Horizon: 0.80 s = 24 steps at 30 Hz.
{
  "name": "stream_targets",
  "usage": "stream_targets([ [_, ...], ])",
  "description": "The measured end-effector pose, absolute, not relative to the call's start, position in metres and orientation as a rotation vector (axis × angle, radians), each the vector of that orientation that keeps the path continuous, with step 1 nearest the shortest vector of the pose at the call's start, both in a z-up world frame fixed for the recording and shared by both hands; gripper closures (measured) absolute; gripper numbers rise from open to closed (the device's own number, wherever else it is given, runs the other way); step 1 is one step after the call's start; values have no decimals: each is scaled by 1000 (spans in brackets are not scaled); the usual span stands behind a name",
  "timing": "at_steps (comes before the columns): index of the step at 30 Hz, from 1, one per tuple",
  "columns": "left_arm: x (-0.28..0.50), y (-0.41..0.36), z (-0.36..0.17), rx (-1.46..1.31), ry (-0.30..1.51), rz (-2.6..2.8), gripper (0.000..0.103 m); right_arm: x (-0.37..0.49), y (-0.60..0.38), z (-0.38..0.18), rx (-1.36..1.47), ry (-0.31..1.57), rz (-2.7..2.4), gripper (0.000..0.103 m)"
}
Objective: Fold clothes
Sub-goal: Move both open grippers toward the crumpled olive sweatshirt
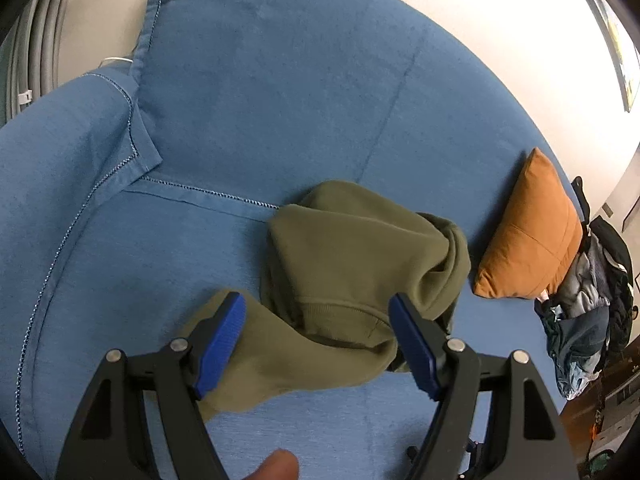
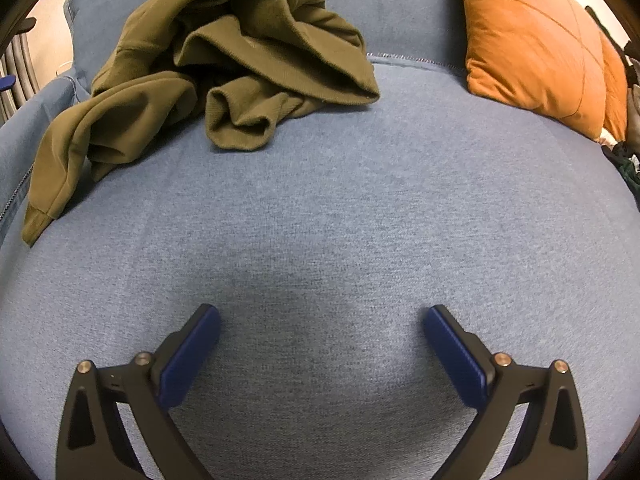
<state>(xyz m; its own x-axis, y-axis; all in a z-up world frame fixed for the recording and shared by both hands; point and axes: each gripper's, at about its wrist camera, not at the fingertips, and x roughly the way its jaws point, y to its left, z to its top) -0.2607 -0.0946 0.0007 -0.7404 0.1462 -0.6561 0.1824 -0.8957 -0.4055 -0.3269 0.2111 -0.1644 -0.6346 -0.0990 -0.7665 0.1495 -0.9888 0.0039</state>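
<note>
One crumpled olive sweatshirt (image 2: 224,60) on sofa (image 2: 320,220).

Open left gripper (image 1: 318,312) over crumpled olive garment (image 1: 360,256), blue sofa (image 1: 260,92), orange cushion (image 1: 532,232) nearby.

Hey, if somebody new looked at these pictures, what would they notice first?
A crumpled olive-green sweatshirt lies in a heap on the blue sofa, toward its back. An orange cushion leans at the sofa's right end. The left gripper is open just over the sweatshirt, and the right gripper is open above bare seat.
</note>
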Motion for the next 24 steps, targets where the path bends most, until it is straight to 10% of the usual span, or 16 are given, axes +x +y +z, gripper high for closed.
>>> stream_targets([
  [7, -246, -89, -4, 1040, 623, -2856, 12, -315, 217, -128, 1217, 75, -2780, 0],
  [18, -158, -20, 35, 899, 34, -2953, 12, -227, 200, -22, 665, 224, -2961, 0],
  [24, -164, -9, 105, 619, 18, -3081, 12, -209, 193, -18, 525, 213, -3043, 0],
])
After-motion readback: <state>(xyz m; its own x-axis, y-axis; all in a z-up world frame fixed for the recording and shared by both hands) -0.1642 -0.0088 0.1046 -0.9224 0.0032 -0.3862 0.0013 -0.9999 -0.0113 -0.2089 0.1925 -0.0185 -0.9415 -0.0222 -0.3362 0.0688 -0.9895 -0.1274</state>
